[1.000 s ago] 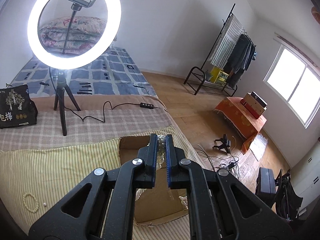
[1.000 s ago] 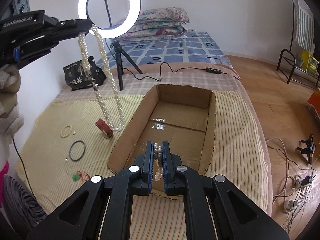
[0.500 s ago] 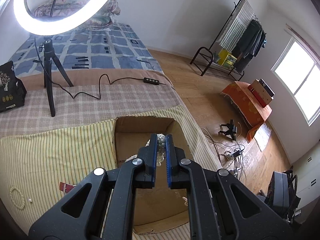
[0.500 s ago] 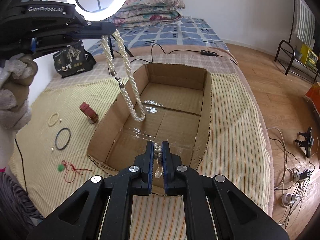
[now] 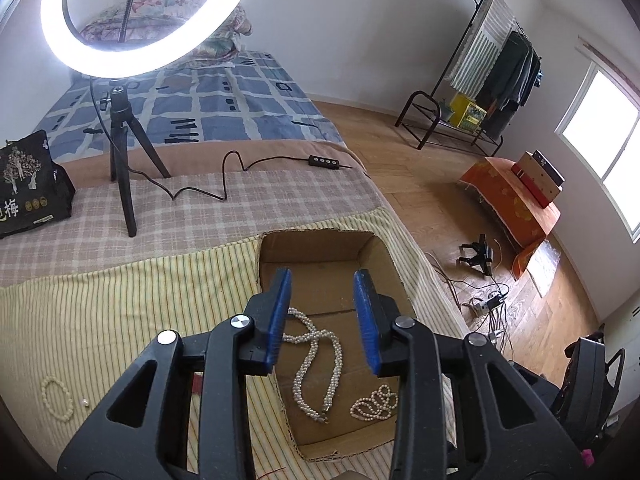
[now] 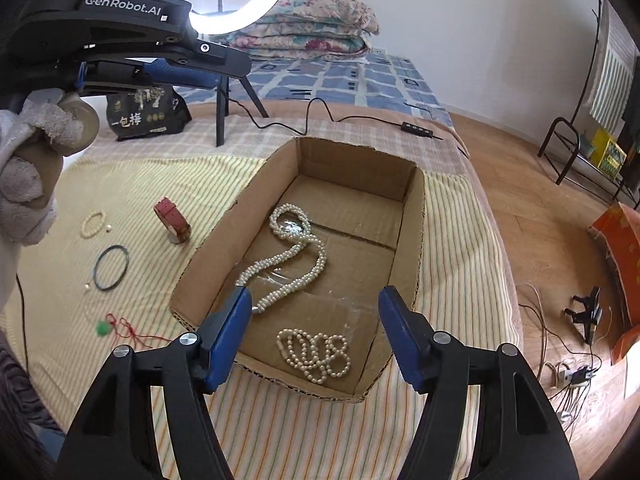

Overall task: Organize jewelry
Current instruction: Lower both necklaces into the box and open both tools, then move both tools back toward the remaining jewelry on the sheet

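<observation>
Bed: a striped yellow cloth (image 6: 280,432) covered the near end, with a ring light (image 5: 132,20) standing farther back.
Cardboard box (image 6: 412,240): open-topped, its long axis ran away from both grippers.
Twisted pearl necklace (image 6: 296,256): lay loose on the box floor.
Small pearl strand (image 6: 316,354): bunched at the near end of the box.
Left gripper (image 5: 322,320): jaws opening, nothing between them, above the box.
Right gripper (image 6: 314,332): jaws opening wide, empty.
Still outside: red watch (image 6: 173,220), dark ring bracelet (image 6: 112,267), bead bracelet (image 6: 93,224), green charm on red cord (image 6: 105,327), all left of the box, so the left gripper was probably nearer.
</observation>
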The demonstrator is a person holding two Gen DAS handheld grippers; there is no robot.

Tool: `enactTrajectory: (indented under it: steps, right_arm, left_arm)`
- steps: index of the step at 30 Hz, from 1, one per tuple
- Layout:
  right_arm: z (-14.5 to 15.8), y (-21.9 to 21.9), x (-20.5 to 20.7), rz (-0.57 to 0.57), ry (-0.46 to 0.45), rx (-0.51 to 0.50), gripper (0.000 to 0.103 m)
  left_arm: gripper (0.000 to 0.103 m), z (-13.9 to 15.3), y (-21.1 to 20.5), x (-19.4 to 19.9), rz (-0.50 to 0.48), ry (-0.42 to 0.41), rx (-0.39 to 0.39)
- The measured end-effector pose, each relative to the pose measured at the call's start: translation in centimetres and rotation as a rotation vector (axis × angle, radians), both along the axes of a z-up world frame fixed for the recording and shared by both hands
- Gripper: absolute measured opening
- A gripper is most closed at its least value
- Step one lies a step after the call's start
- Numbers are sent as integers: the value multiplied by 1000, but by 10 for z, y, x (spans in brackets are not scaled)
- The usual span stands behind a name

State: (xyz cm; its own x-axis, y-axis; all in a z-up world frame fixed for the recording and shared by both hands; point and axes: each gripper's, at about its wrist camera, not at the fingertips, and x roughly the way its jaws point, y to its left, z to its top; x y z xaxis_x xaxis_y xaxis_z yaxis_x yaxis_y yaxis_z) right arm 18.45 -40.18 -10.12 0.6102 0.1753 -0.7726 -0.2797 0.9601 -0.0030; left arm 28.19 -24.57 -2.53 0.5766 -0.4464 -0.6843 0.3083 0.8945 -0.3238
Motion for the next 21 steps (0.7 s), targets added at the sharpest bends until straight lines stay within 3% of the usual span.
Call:
enactTrajectory:
  steps: [9, 21]
  right_arm:
    - [11, 12, -6, 3, -30, -3, 65]
    - [28, 42, -21, 41, -92, 10, 65]
  left_arm:
    - [32, 20, 39, -22, 37, -55, 26]
    - [32, 39, 135, -65, 130, -120, 67]
